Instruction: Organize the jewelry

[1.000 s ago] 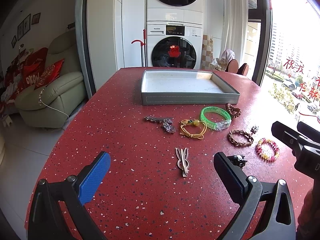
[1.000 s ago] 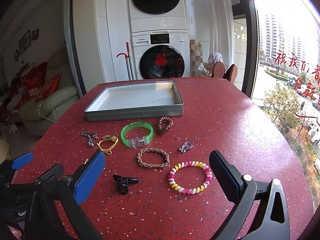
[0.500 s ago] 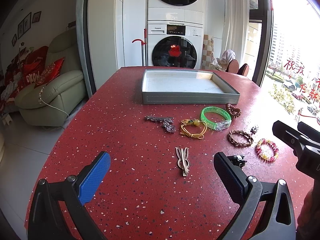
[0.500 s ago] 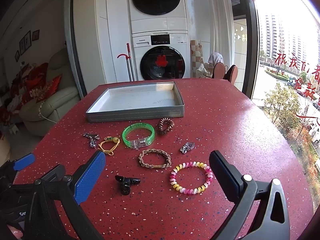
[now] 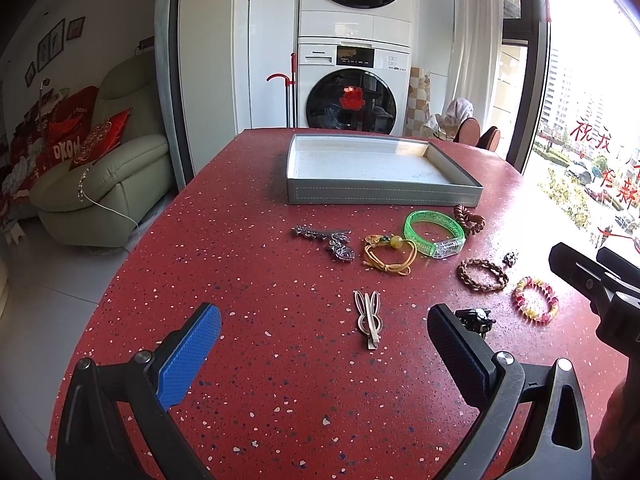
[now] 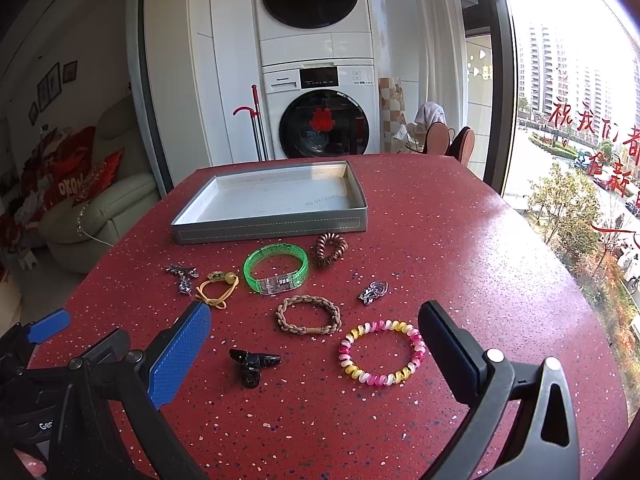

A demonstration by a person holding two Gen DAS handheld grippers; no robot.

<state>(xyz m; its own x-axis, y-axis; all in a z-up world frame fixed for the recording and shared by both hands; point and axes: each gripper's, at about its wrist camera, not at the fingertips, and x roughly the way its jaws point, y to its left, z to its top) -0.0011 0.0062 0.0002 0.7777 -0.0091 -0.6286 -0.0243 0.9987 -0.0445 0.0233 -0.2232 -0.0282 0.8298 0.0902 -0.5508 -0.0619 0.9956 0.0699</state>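
Two grippers, both spread wide and gripping nothing: left gripper low at 6 o'clock of its own view, right gripper likewise in its own. Between the left gripper's fingers, one silver rabbit-ear hair clip on the red speckled table. Nearest the right gripper, one black claw clip at 7 o'clock and one pink-and-yellow coil bracelet just ahead. Next out, one braided brown bracelet and one small silver charm at 1 o'clock. Farther on, a loose row of four (none touching the box): one silver brooch at 10 o'clock, one yellow cord bracelet, one green bangle, one brown coil hair tie. Nine pieces in all, every one on the table. Farthest, at 12 o'clock, one shallow grey tray, nothing in it.
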